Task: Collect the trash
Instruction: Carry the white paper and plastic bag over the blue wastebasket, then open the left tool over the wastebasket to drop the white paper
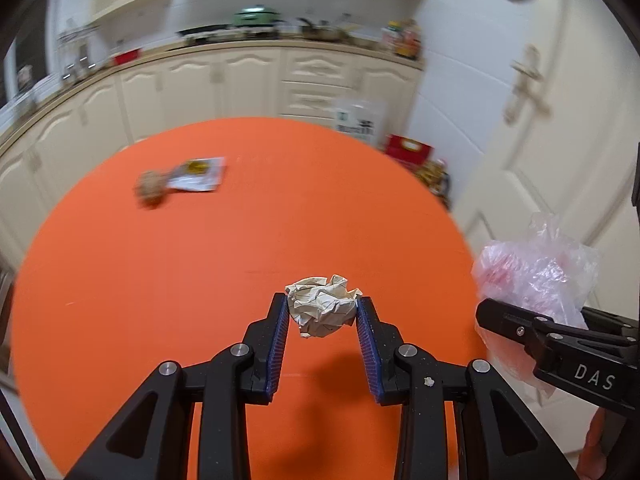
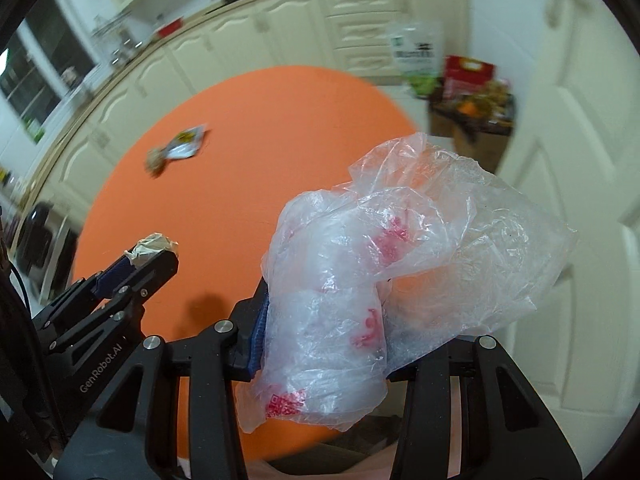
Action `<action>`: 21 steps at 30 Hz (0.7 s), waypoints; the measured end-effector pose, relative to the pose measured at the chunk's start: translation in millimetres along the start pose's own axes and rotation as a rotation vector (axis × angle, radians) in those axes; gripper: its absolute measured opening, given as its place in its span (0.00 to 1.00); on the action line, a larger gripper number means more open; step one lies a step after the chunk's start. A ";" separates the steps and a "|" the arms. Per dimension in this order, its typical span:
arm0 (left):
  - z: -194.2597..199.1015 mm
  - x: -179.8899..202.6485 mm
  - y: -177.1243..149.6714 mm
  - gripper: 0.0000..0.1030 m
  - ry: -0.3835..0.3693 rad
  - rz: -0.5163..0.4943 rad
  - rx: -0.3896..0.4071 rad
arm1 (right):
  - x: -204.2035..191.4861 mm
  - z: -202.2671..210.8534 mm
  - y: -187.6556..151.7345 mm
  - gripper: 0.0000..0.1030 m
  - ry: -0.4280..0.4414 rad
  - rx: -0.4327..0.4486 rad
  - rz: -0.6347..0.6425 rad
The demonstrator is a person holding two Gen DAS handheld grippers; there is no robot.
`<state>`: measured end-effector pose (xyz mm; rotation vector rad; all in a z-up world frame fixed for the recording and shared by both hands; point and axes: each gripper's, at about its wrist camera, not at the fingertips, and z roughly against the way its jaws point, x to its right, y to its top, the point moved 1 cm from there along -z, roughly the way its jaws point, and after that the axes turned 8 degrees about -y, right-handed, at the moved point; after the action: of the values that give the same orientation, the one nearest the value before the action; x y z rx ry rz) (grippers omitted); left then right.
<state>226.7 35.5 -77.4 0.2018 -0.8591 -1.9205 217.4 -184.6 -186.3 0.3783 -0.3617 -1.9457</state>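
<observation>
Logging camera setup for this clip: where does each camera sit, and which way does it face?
Left wrist: on the left gripper, looking along its fingers over the orange table toward the cabinets; it pinches a paper ball.
Right wrist: on the right gripper, facing the same way; it holds a plastic bag.
Shared: table, wrapper, and each view shows the other gripper.

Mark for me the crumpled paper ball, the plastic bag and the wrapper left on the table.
crumpled paper ball (image 1: 323,305), left wrist view, middle of the wad between the fingers.
plastic bag (image 2: 360,280), right wrist view, its bunched centre.
wrapper (image 1: 198,174), left wrist view, its flat middle.
</observation>
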 end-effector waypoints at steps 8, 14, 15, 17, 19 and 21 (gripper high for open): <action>-45.2 73.2 8.0 0.30 -0.114 -0.120 -0.066 | 97.3 19.6 -20.8 0.40 -0.080 0.009 -0.165; -81.6 110.6 15.9 0.30 -0.163 -0.175 -0.124 | 147.9 22.4 -34.0 0.40 -0.126 0.000 -0.242; -88.2 114.4 17.5 0.30 -0.167 -0.179 -0.134 | 153.2 21.2 -34.9 0.40 -0.132 -0.003 -0.250; -100.5 124.1 20.7 0.30 -0.166 -0.190 -0.157 | 165.5 17.9 -36.7 0.40 -0.129 -0.014 -0.269; -114.1 133.4 25.1 0.30 -0.160 -0.201 -0.174 | 178.4 15.0 -39.2 0.40 -0.121 -0.015 -0.295; -128.8 144.3 29.4 0.30 -0.153 -0.211 -0.186 | 187.9 11.1 -41.6 0.40 -0.134 -0.018 -0.305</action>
<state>237.1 -154.7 -122.0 0.0339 -0.7774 -2.2228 107.2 -340.7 -211.9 0.3057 -0.3907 -2.2783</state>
